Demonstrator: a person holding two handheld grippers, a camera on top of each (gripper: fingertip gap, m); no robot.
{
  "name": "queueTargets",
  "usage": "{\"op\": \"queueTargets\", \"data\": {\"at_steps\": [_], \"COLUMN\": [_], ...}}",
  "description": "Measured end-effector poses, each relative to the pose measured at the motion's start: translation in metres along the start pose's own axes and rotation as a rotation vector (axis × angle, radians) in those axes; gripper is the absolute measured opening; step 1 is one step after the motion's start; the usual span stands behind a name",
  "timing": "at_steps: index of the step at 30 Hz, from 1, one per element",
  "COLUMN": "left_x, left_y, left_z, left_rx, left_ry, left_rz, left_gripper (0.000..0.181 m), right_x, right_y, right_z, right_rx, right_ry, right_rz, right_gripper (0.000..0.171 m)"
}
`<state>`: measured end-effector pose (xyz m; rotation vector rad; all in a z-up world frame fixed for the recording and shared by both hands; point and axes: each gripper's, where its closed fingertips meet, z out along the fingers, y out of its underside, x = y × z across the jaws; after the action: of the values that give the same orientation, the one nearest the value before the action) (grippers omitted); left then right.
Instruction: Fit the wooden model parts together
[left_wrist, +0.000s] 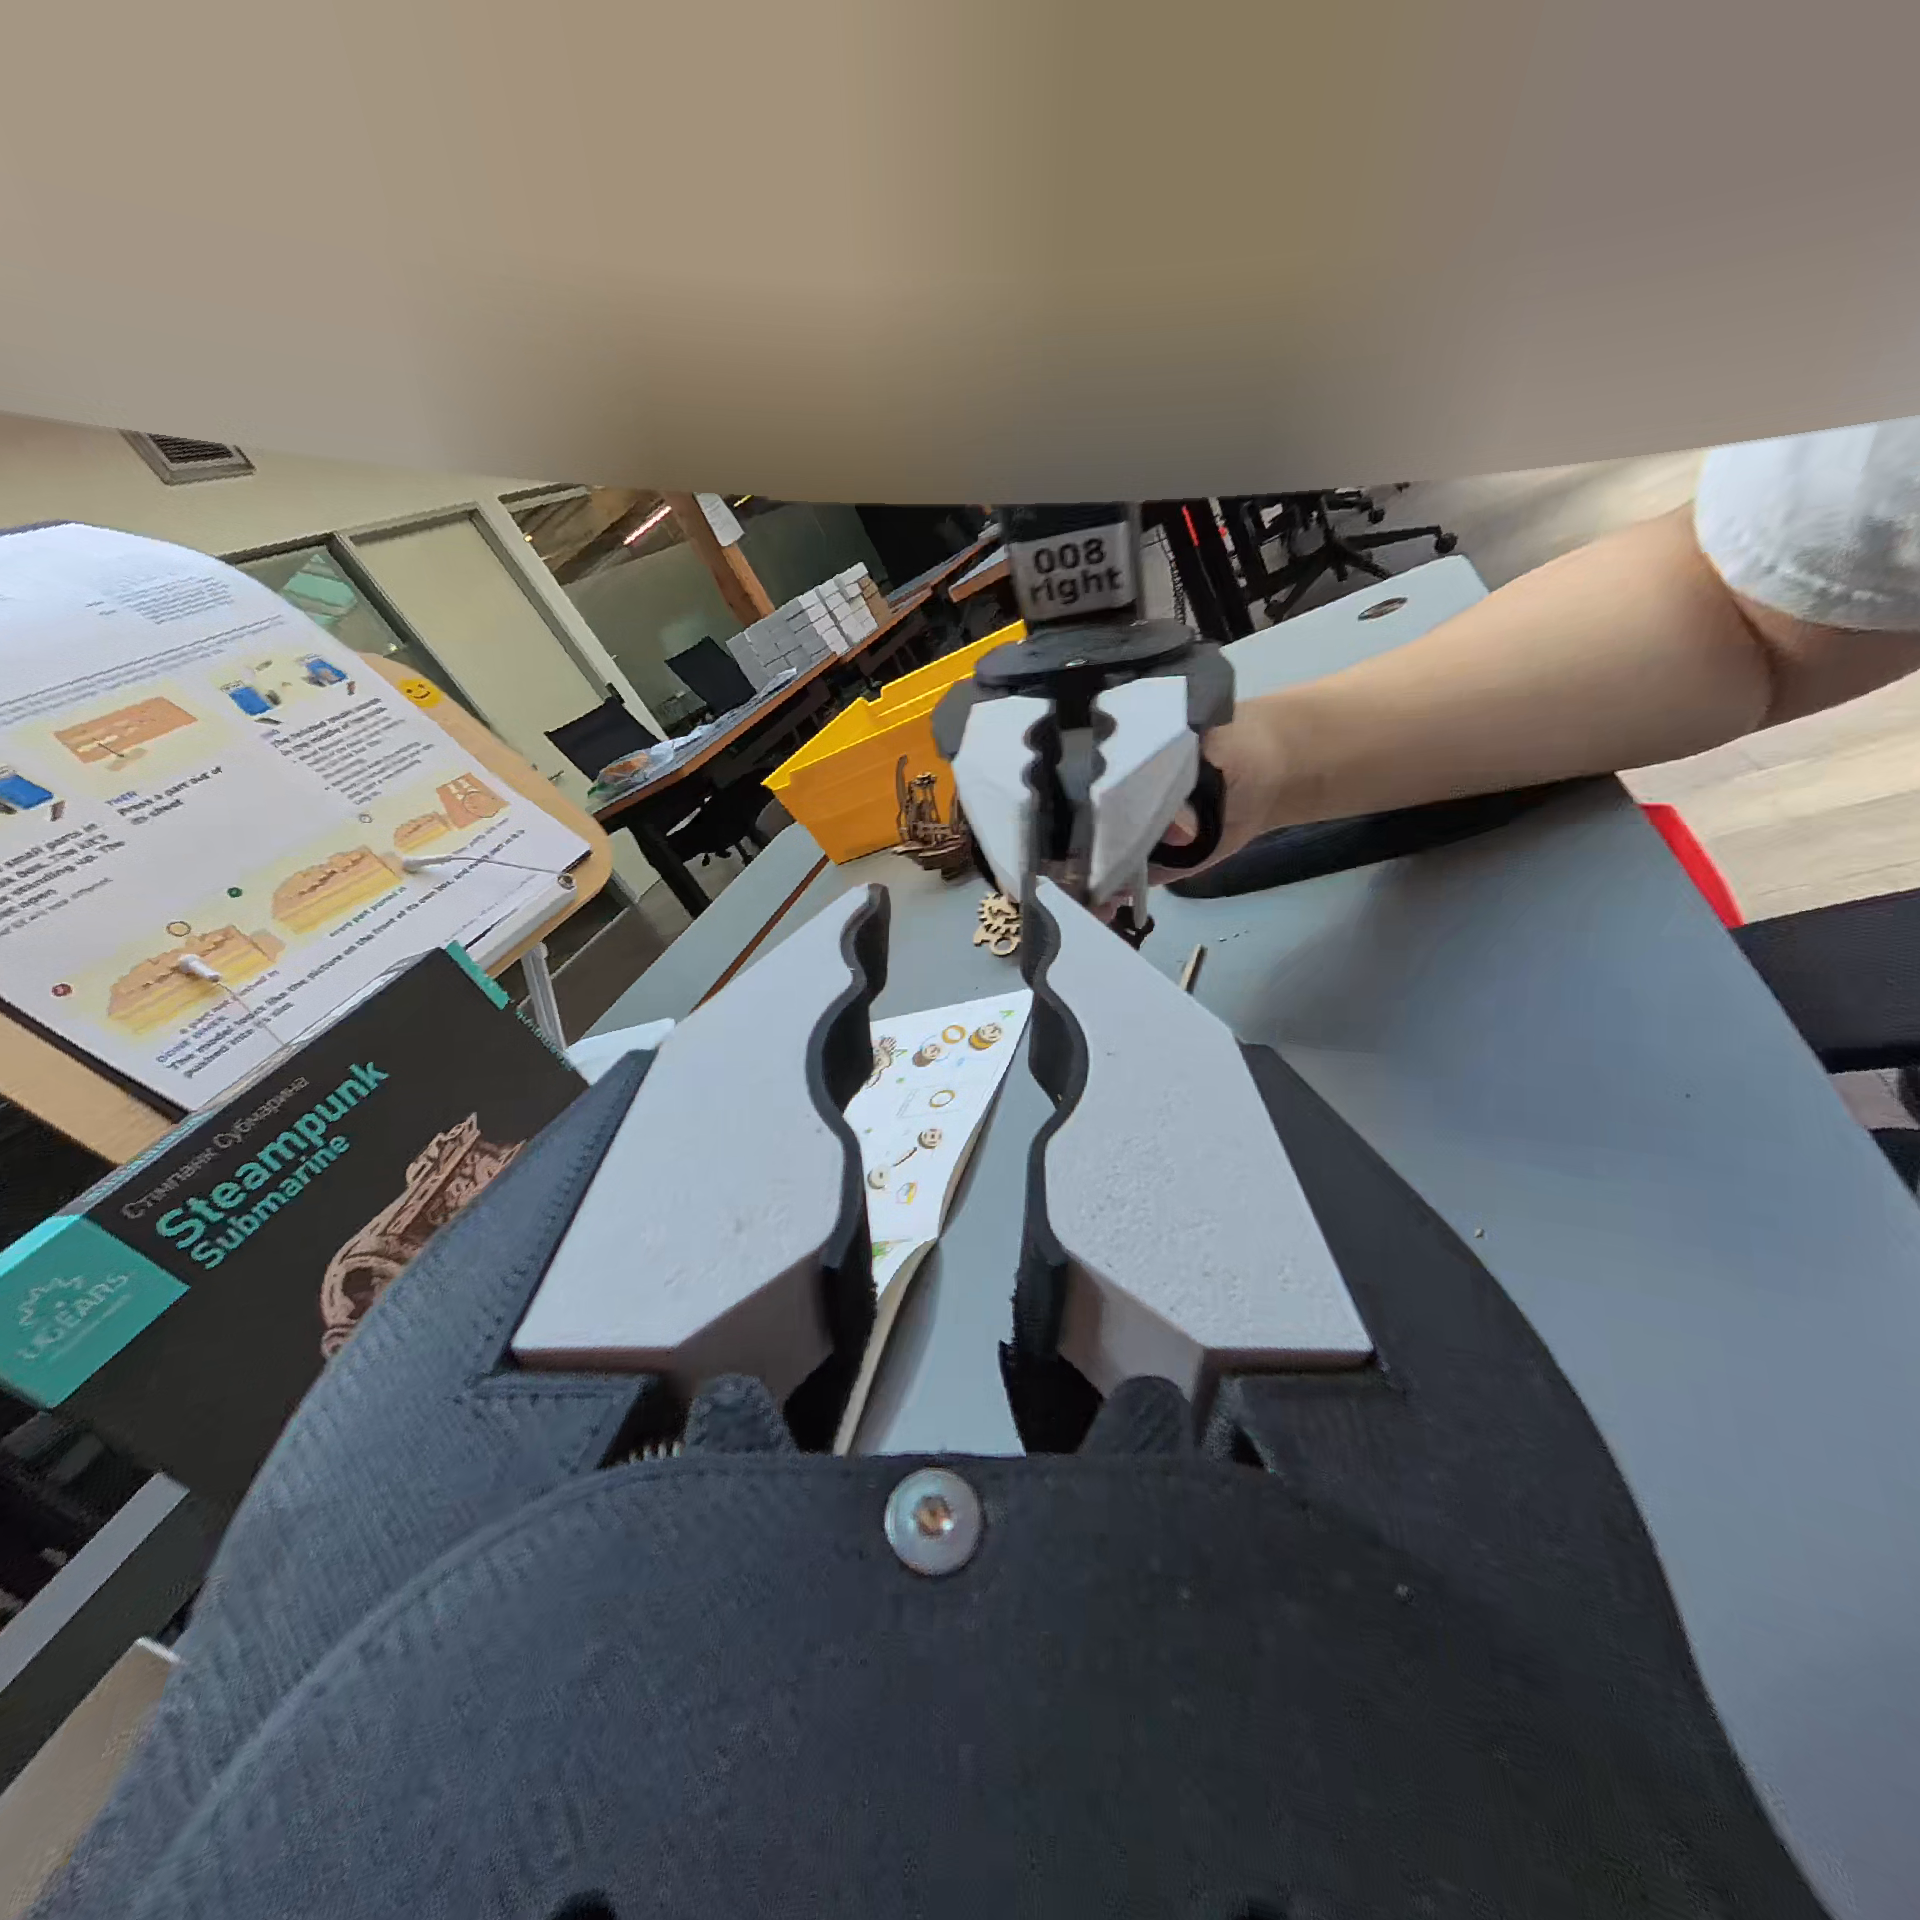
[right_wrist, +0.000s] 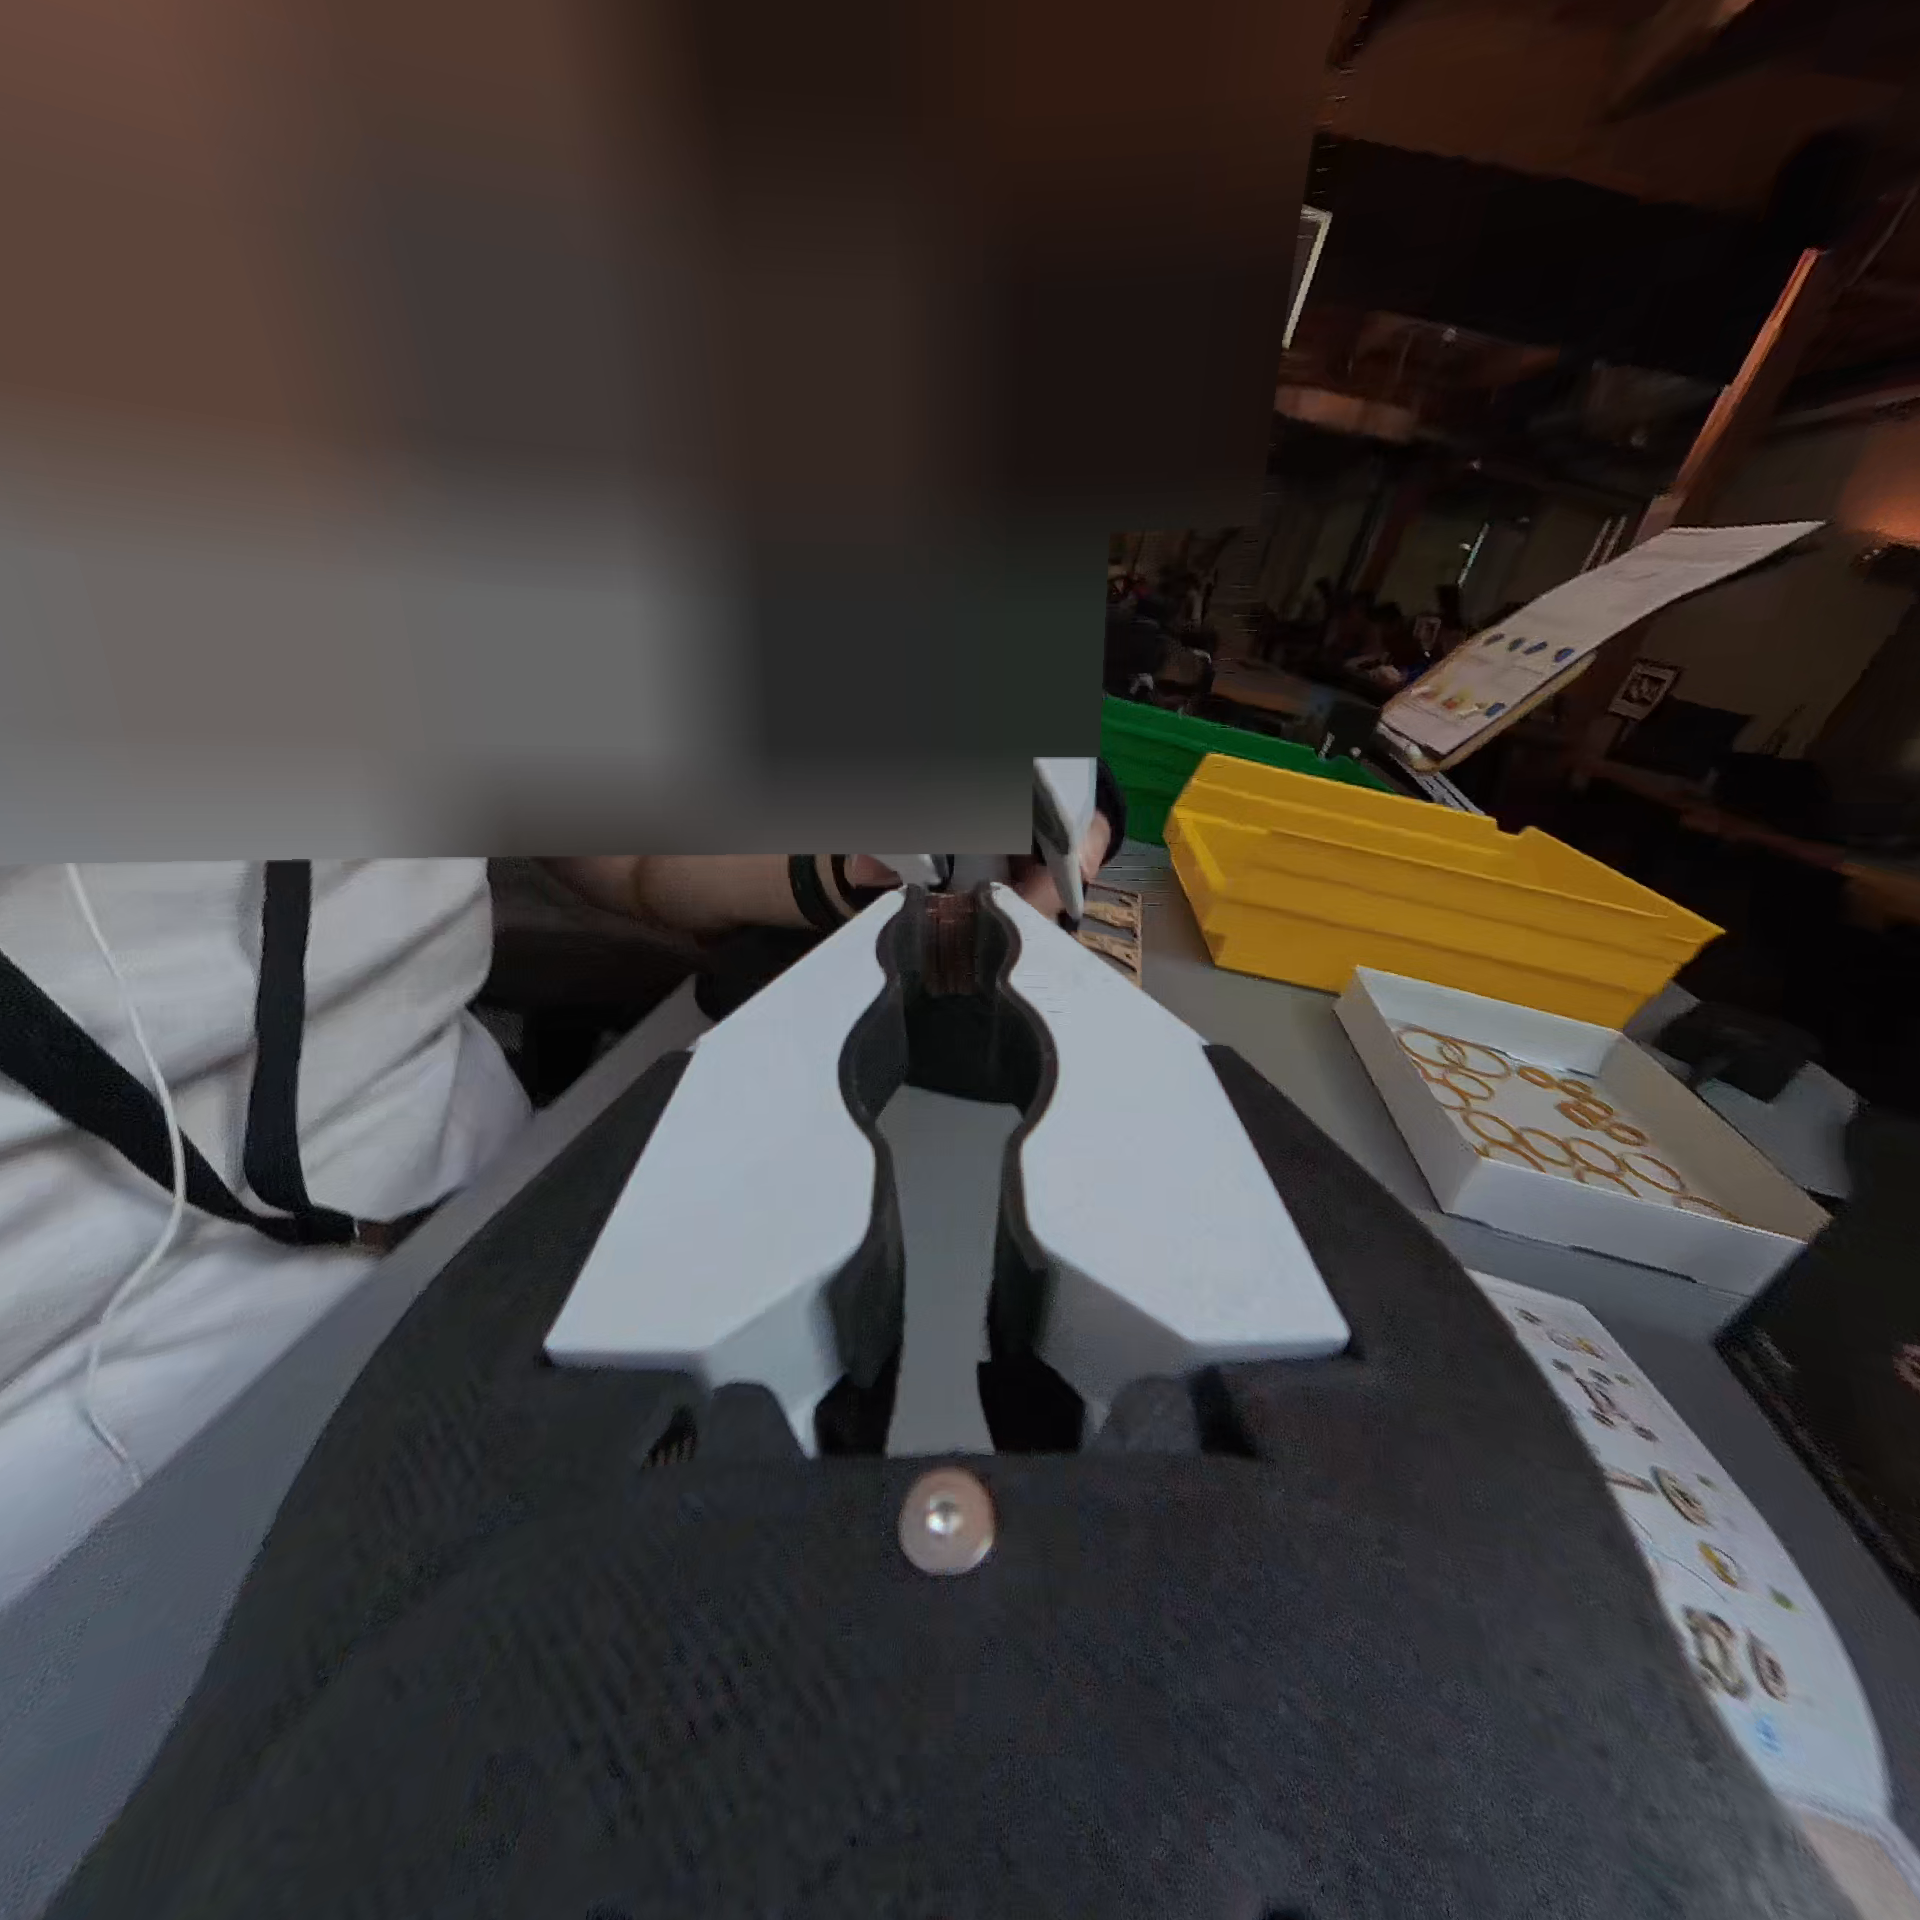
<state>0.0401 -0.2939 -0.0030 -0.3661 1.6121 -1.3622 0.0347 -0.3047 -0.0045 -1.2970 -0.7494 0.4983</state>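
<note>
Grey table (left_wrist: 1455, 1091) bears yellow bin (right_wrist: 1434, 894)

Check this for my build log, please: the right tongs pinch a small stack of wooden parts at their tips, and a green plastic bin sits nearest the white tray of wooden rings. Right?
Not quite: nearest the white tray of wooden rings sits a yellow plastic bin, seen in the right wrist view. The right tongs do pinch the small stack of wooden parts.

- The stacked wooden part (right_wrist: 948, 951) pinched at the right gripper (right_wrist: 948, 914) tips is mostly hidden; only its layered edge shows.
- The kit box (left_wrist: 270, 1174) at 9 o'clock is cut off by the frame edge.
- Wooden pieces (left_wrist: 928, 816) by the yellow bin (left_wrist: 868, 764) are too small to identify.
</note>
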Motion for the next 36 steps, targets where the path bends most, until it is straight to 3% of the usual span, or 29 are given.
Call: {"op": "queueTargets", "data": {"at_steps": [4,7,13,17,26,36], "left_x": [-0.026,-0.026,-0.016,-0.016,-0.021,-0.012], "left_y": [0.022,0.046,0.068,0.070,0.067,0.080], "left_z": [-0.005,-0.001,0.005,0.005,0.003,0.004], "left_rx": [-0.071,-0.158,-0.274,-0.283,-0.275,-0.345], "left_ry": [-0.077,-0.068,-0.028,-0.025,-0.038,0.007], "left_rz": [-0.018,-0.057,-0.023,-0.032,-0.046,-0.024], "left_gripper": [0.020,0.021,0.021,0.021,0.020,0.017], "right_x": [0.004,0.002,0.005,0.007,0.025,0.023], "right_y": [0.079,0.113,0.137,0.152,0.122,0.141], "right_z": [-0.020,-0.019,-0.019,-0.021,-0.038,-0.054], "right_rx": [-0.512,-0.666,-0.752,-0.828,-0.734,-0.886], "right_ry": [0.050,0.015,0.028,0.037,0.128,0.109], "right_rz": [-0.431,-0.402,-0.196,-0.195,-0.099,-0.128], "right_gripper": [0.008,0.008,0.008,0.023,0.026,0.026]}}
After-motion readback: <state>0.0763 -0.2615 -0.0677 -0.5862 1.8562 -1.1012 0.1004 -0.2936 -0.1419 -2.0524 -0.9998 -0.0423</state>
